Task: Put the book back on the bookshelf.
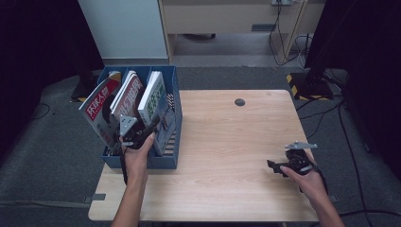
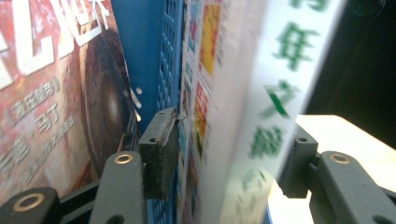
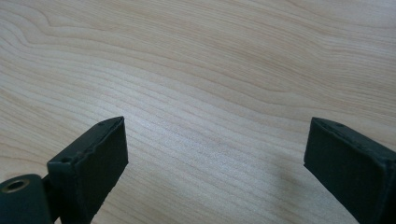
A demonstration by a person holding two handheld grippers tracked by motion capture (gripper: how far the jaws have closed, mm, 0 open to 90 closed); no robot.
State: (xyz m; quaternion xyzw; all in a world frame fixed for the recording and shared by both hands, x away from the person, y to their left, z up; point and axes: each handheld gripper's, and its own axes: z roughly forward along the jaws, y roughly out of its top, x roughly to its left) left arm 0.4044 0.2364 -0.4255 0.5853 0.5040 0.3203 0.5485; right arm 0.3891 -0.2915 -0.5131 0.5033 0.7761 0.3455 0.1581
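Left gripper (image 1: 150, 128) at the blue file rack (image 1: 172, 142) on the left edge of the wooden surface (image 1: 227, 142), fingers (image 2: 159, 154) spread around a white book with green characters (image 1: 152, 98), one on each face; whether pressing or merely flanking, cannot tell. Book on its edge in the rightmost compartment, long axis roughly upright, top leaning back and away from the person, cover facing right and front. White cover, green print, colourful page block visible in the left gripper view (image 2: 261, 116). Red magazine (image 1: 100, 101) and another red-covered one (image 1: 128, 97) leaning in the compartments to its left. Right gripper (image 1: 276, 166) low over bare wood near the right front, fingers (image 3: 88, 168) wide apart, empty.
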